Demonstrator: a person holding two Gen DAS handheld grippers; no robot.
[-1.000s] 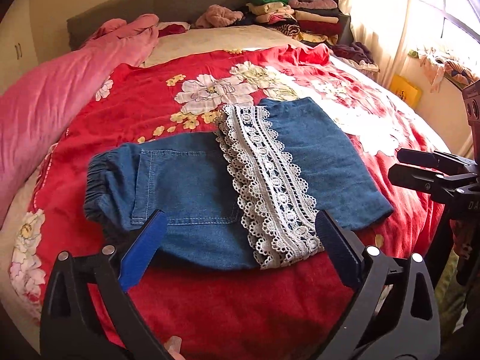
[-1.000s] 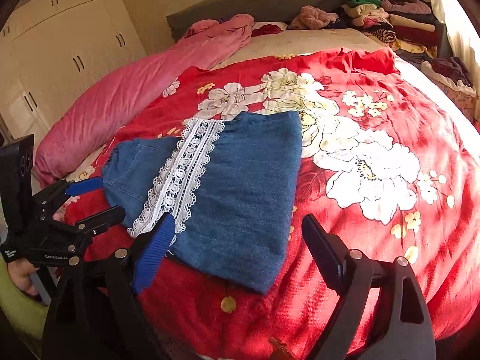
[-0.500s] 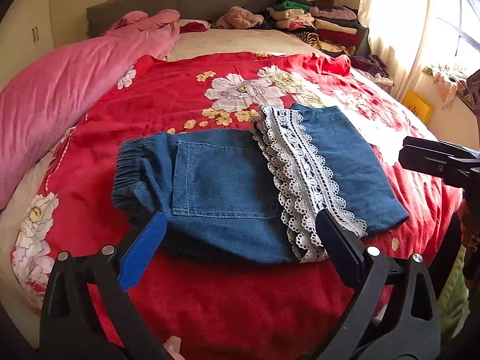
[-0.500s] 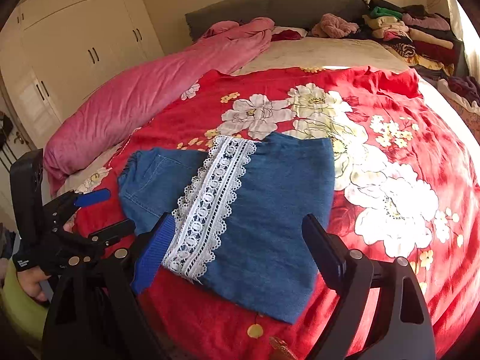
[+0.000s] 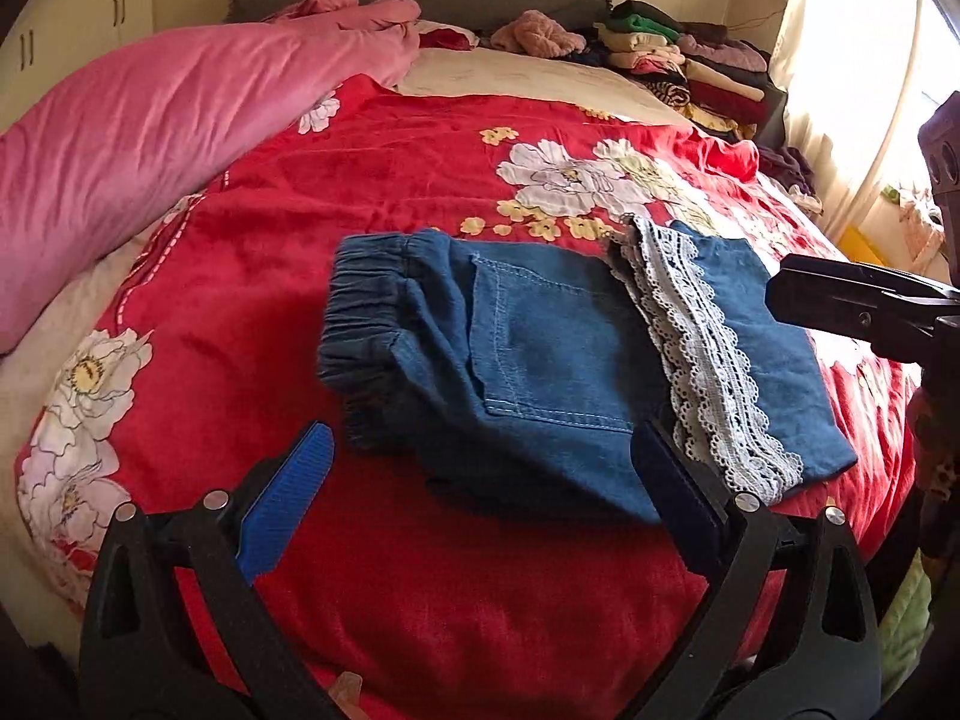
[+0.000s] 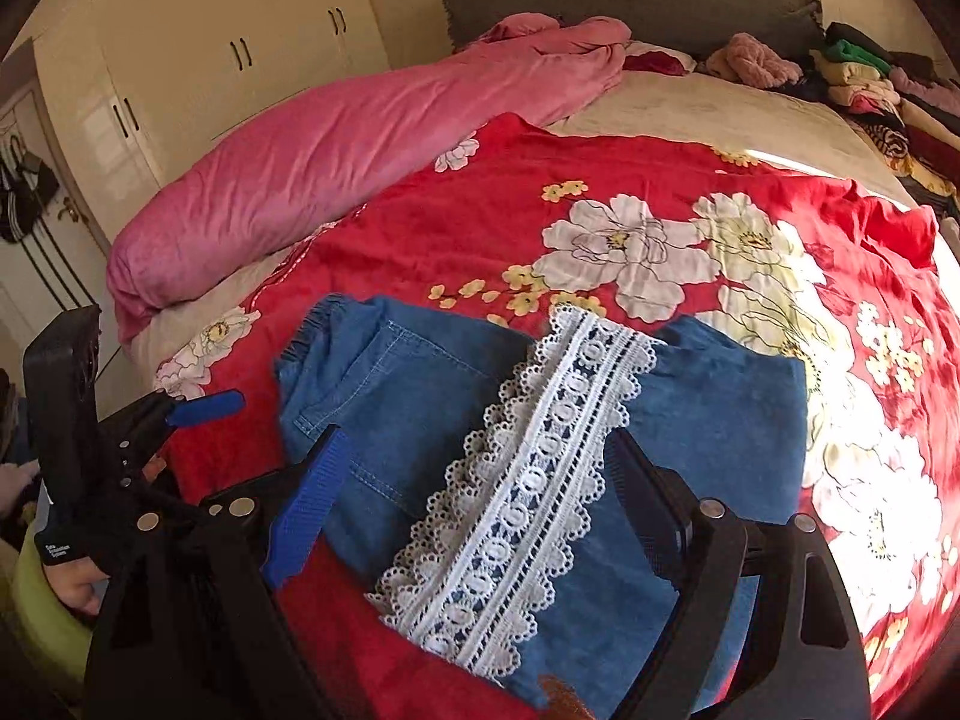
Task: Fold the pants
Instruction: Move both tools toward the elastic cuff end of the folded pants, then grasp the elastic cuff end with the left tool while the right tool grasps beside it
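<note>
Two hand-held grippers over one folded pair of denim pants (image 5: 540, 360), spread flat on a red floral bedspread (image 5: 372, 192) near the foot of the bed. Elastic waistband (image 5: 360, 312) bunched at the left end of the pants, back pocket (image 5: 540, 354) facing up, white lace trim (image 5: 702, 354) lying diagonally across the denim where one layer overlaps the other.

Left gripper (image 5: 480, 498) spread wide, blue-padded fingers (image 5: 282, 504) apart, nothing between them, poised above the near edge of the pants, waistband side. Seen also at the left edge of the right wrist view (image 6: 180, 420), gripped by a bare hand (image 6: 72, 582) at its handle.

Right gripper (image 6: 480, 492) likewise parted, empty, low over the lace trim (image 6: 528, 492) and the near hem; contact with the cloth impossible to judge. Its black fingers visible from the side at the right of the left wrist view (image 5: 840, 294), beside the far leg end of the pants.

Long pink quilt roll (image 6: 336, 168) along the left side of the bed, well apart from the pants. Stack of folded clothes (image 5: 678, 66) by the grey headboard (image 6: 630, 0). Cream wardrobe (image 6: 198, 60) beyond the quilt.
</note>
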